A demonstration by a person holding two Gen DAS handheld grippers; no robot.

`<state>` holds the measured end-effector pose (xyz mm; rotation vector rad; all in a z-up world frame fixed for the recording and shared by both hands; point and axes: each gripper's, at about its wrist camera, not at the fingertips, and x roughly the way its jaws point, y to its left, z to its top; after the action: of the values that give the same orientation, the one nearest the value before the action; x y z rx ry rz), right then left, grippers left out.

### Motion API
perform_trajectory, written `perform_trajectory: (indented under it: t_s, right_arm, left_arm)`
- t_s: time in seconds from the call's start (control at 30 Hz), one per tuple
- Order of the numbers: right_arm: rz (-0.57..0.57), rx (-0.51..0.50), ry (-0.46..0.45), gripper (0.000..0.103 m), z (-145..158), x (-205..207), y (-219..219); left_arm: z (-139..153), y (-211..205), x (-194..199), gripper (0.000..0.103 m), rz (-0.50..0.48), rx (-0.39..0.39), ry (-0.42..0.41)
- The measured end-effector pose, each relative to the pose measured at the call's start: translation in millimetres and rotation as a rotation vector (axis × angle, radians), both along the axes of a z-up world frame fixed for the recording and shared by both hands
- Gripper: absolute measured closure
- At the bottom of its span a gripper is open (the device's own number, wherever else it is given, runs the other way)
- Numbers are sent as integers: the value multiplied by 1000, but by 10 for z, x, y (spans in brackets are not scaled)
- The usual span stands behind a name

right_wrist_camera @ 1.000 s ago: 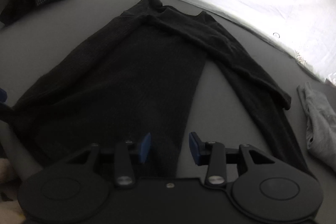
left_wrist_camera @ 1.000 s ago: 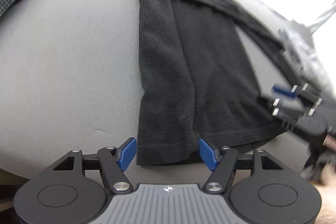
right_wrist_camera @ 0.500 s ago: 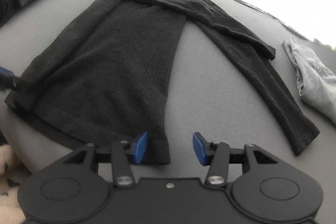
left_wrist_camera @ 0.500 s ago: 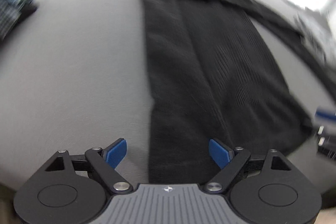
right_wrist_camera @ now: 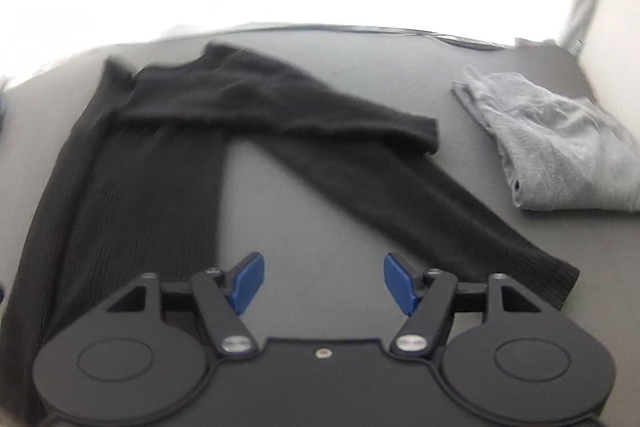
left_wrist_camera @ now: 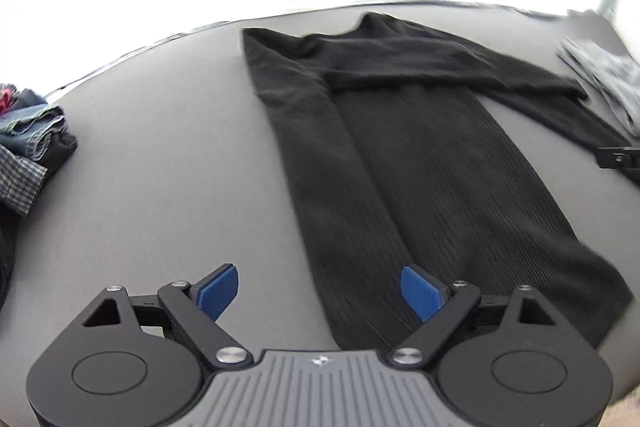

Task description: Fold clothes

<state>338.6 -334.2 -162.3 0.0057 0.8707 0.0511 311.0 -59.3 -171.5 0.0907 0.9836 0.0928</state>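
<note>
A black ribbed sweater (left_wrist_camera: 420, 163) lies flat on the grey table, its left side folded over the body and one sleeve laid across the chest. The other sleeve (right_wrist_camera: 400, 187) stretches out to the right. My left gripper (left_wrist_camera: 320, 291) hovers over the sweater's near hem, jaws still opening, pads clear of the cloth. My right gripper (right_wrist_camera: 322, 281) hangs above bare table between the body's edge and the outstretched sleeve, jaws opening, nothing between them. A black part of the right gripper (left_wrist_camera: 618, 157) shows at the right edge of the left wrist view.
A crumpled grey garment (right_wrist_camera: 560, 155) lies at the right of the table. A pile of denim and plaid clothes (left_wrist_camera: 28, 147) sits at the left. The grey table (left_wrist_camera: 160, 147) ends at a far edge under a bright white sheet.
Both grippers let go of the sweater's hem and opened wider. Both views swung: the left gripper drew back from the hem, the right one shifted right, off the body, over bare table.
</note>
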Motion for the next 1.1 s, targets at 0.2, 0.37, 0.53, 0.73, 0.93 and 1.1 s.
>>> perform_trajectory:
  t_s: [0.2, 0.37, 0.53, 0.73, 0.93, 1.1]
  right_arm:
    - [-273, 146, 20, 31, -60, 866, -455]
    - [-516, 479, 109, 34, -294, 1353, -894]
    - [-565, 593, 126, 84, -498, 1645, -929]
    - [-410, 456, -148, 99, -20, 1611, -847]
    - [-427, 309, 1, 96, -311, 1616, -862]
    - [-536, 392, 36, 60, -512, 1579, -925]
  left_arm:
    - [-5, 394, 773, 14, 77, 8, 5]
    - [-31, 592, 1558, 14, 119, -6, 10]
    - [-95, 573, 2148, 14, 88, 32, -10]
    - [-157, 544, 2618, 12, 44, 174, -63]
    - [-390, 576, 3011, 10, 41, 194, -46]
    - [-434, 554, 3192, 6, 36, 224, -82]
